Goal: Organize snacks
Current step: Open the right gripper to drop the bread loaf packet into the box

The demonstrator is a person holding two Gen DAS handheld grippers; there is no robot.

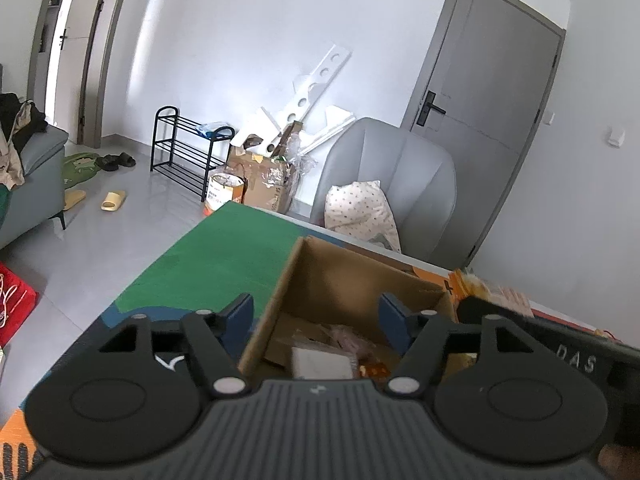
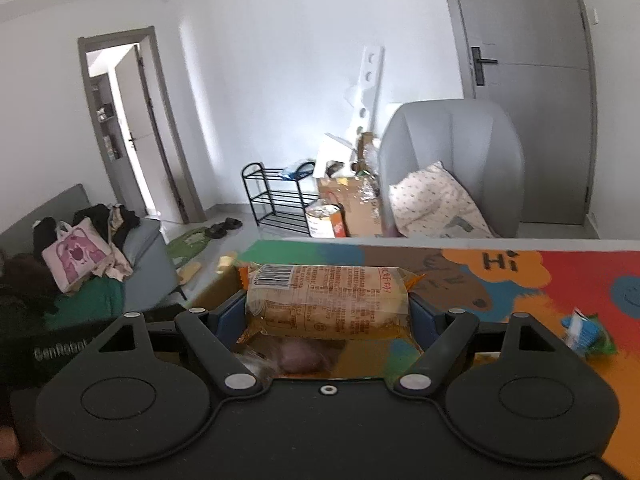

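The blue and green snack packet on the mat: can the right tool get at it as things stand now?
Probably not yet. The right tool is already filled by a clear-wrapped biscuit pack between its fingers. The blue and green packet lies uncovered on the mat to its right, so the path looks free once the pack is dropped.

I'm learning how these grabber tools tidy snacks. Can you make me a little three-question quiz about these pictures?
1. True or false: the right gripper has a wrapped snack pack between its jaws.
2. What sits under the left gripper? A) a cardboard box with packets inside B) a metal bucket C) a glass bowl
3. Fill in: the small blue and green packet lies on the colourful ____, to the right of the right gripper.

Key
1. True; the jaws flank its ends.
2. A. The left gripper's jaws stand apart with nothing between them.
3. Mat.
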